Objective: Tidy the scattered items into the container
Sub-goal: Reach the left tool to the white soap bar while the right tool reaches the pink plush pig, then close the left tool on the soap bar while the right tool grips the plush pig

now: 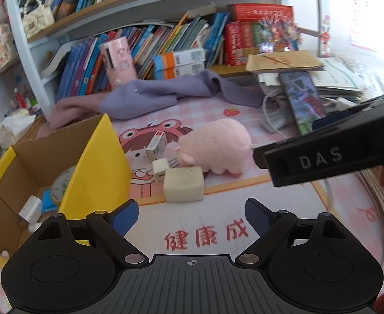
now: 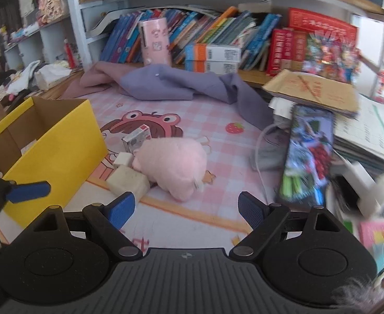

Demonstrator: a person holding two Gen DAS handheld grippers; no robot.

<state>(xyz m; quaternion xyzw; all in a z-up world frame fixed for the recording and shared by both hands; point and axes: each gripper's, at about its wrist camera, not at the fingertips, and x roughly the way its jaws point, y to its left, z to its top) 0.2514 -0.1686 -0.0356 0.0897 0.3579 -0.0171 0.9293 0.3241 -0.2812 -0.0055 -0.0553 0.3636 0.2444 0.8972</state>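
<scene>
My left camera looks low over my jaws, yellow box (image 1: 95, 162) at their left; my right camera shares the pink plush (image 2: 171, 164) ahead.

A crumpled purple-grey cloth (image 2: 181, 83) lies along the back of the pink checked cartoon desk mat (image 2: 218, 136). Behind it, leaning colourful books (image 1: 150, 44) fill the wooden shelf, with a pink rectangular case (image 1: 117, 61) upright among them. A dark smartphone (image 2: 308, 154) rests against stacked papers (image 2: 367, 130).
</scene>
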